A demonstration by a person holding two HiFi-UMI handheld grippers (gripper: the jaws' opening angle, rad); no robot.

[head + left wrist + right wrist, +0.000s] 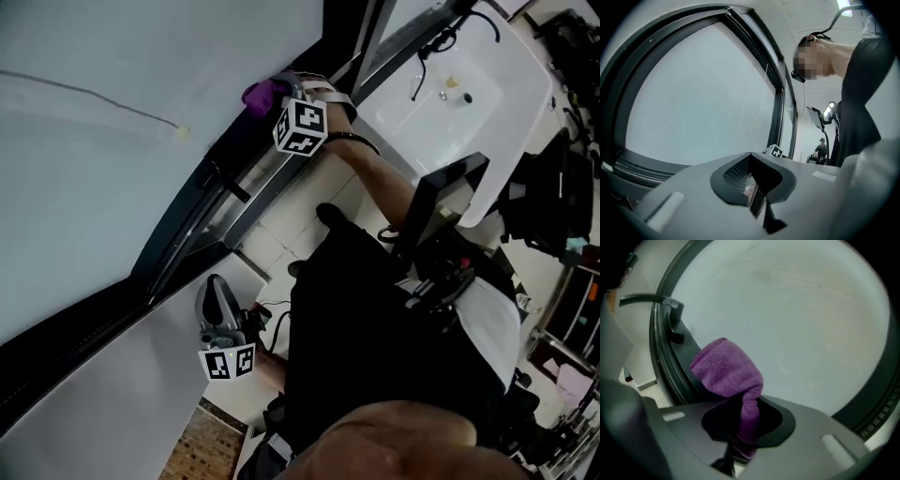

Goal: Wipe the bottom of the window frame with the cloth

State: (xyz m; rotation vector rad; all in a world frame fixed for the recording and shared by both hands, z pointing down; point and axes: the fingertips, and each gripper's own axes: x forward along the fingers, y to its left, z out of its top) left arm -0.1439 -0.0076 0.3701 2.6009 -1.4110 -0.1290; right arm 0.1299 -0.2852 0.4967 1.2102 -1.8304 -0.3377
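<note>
Purple microfibre cloth [729,369] is pinched in right gripper [737,446] jaws, bunched end fwd at dark window frame [234,187] btm rail; left gripper [757,199] jaws closed, empty.

The right tool [740,432] hides the tail of the cloth [727,372].

Pale tiled floor [272,239] underfoot, meeting the dark bottom rail of the window frame [202,202] along a diagonal. Carries two dark shoes [330,216], one close to the rail, the other just behind it. Shows a brown patterned patch [202,450] at the lower edge; mat or board, cannot tell. At the rail's far end, a purple cloth [261,94], bunched and pressed against the frame. Off to the right, a white basin [497,56], with a small yellowish bit [452,82] lying near its drain.
</note>
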